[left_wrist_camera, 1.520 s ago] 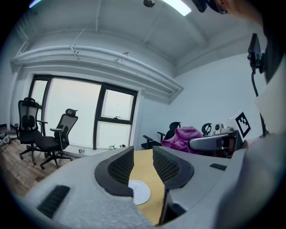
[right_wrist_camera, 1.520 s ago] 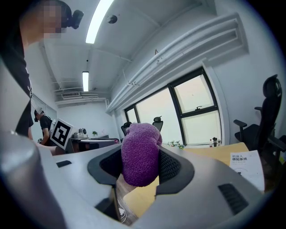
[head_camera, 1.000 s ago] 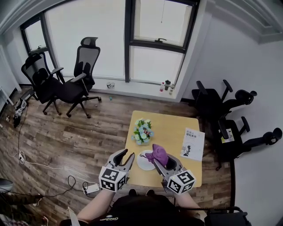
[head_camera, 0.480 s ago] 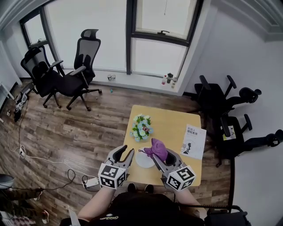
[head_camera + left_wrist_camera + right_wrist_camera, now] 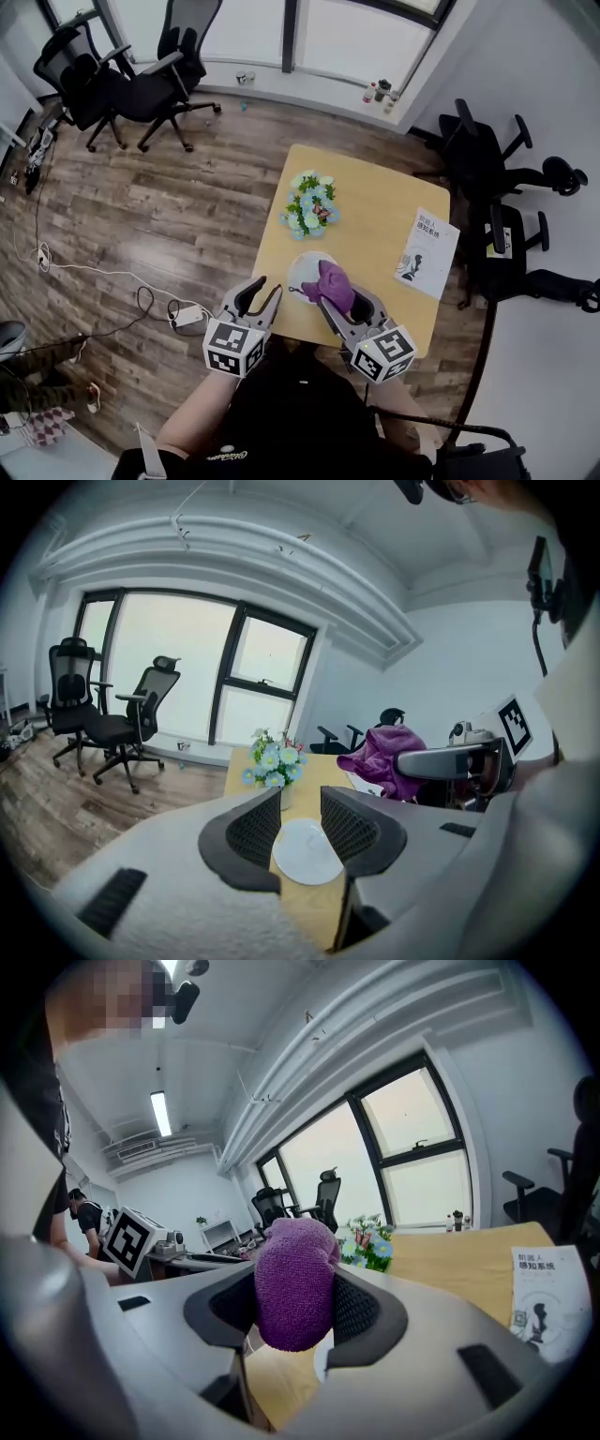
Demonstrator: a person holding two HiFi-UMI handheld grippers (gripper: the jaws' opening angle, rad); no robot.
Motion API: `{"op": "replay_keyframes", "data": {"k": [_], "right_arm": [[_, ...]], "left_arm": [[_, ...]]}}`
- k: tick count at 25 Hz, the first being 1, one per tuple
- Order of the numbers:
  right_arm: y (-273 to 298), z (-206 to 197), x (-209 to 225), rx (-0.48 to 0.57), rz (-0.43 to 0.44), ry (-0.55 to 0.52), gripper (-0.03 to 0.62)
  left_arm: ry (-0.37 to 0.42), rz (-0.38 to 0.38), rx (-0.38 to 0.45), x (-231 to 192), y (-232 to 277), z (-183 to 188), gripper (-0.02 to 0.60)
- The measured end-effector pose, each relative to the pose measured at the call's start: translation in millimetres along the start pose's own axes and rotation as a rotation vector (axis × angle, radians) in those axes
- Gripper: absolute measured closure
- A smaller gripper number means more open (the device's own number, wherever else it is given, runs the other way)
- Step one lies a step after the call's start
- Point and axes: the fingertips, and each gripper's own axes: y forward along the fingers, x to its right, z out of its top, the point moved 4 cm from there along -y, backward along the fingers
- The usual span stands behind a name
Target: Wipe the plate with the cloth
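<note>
So, right claw is clamped on the purple cloth, held up over the right side of the white plate; whether cloth and plate touch can't be told. Left claw is open and empty, just left of the plate. The plate sits near the front edge of the tabletop, with the flowers behind it and the booklet to its right.

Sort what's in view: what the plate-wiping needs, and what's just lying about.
For the job:
purple cloth, clamped in the right gripper
white plate on the table
left gripper, open and empty

Lying about:
flowers
booklet
office chairs
floor cables
</note>
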Motion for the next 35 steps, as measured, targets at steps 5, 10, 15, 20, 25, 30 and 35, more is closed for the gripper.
{"op": "replay_keyframes", "data": {"k": [5,10,15,20,25,30,35], "right_arm": [[23.7,-44.9,11.8,-0.109,0.023,0.012,0.405],[40.3,-68.7,19.0,-0.185,0.046,-0.005,0.405],[57.9,-85.6,27.5,-0.261,0.068,-0.076,0.405],[81.1,-120.0,26.7,-0.402,0.127,-0.198,0.405],[97.4,-149.0,9.2,-0.505,0.238,-0.267,0.405],[117.5,-155.5,20.4,-0.549,0.246,-0.3,0.405],[148.9,-139.8,54.3,-0.564,0.176,-0.37,0.405]], "left_arm": [[-0.059,0.016,-0.094,-8.9,13.1,-50.9,0.453],[-0.097,0.007,-0.154,-7.8,23.4,-82.4,0.453],[-0.111,0.017,-0.175,-11.6,28.1,-92.2,0.453],[-0.132,0.028,-0.181,-14.3,27.0,-95.0,0.456],[-0.133,0.039,-0.181,-15.9,24.9,-97.1,0.456],[-0.139,0.042,-0.182,-15.4,22.7,-99.3,0.456],[-0.142,0.041,-0.182,-16.0,21.3,-101.0,0.456]]}}
